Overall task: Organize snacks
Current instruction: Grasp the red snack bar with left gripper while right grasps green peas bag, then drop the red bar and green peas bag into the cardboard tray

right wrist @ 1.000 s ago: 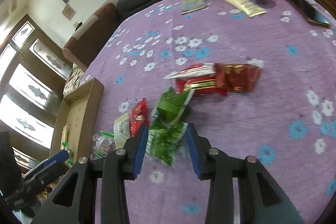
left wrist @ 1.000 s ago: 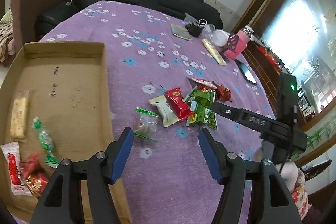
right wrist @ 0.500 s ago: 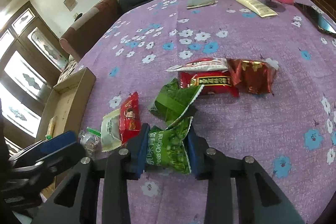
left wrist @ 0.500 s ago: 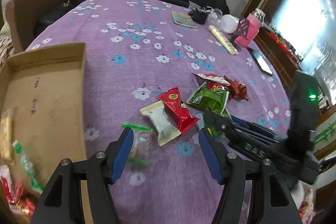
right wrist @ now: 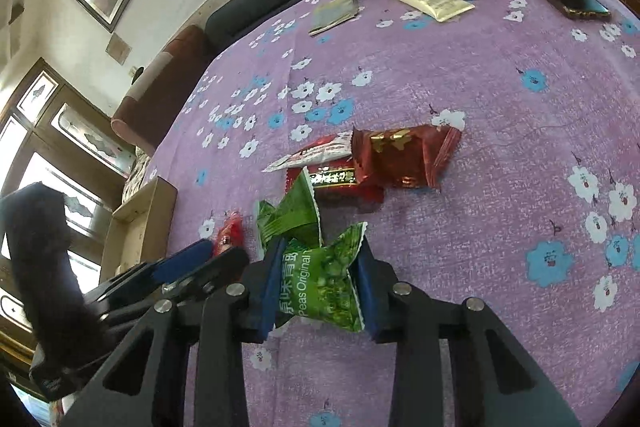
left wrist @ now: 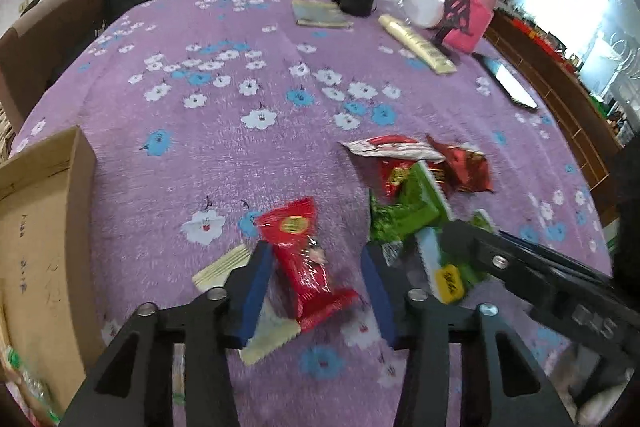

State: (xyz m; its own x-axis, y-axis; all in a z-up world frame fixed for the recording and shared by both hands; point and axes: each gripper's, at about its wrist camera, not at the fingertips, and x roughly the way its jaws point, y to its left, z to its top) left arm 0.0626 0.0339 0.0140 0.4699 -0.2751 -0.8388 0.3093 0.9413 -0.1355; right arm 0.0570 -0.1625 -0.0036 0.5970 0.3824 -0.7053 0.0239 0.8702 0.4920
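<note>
- Claw (right wrist: 318,281) on our right hand is clamped on the green pea packet (right wrist: 326,285), low centre of the right wrist view, its blue pads pressing both short sides.
- Our left claw (left wrist: 314,293) has just been closing and stands half open; the red snack packet (left wrist: 306,261) lies between its jaws, and we cannot tell whether the pads touch it yet.
- That red packet's long axis runs from upper left to lower right across the gap, slightly skewed to the jaws, with a cream packet (left wrist: 224,265) under the left pad.
- We judge the left claw nearer the cardboard box (left wrist: 38,247) at the left edge of the purple desk (left wrist: 240,147), so the red packet goes there first.
- More packets (right wrist: 400,157) wait mid-frame.
</note>
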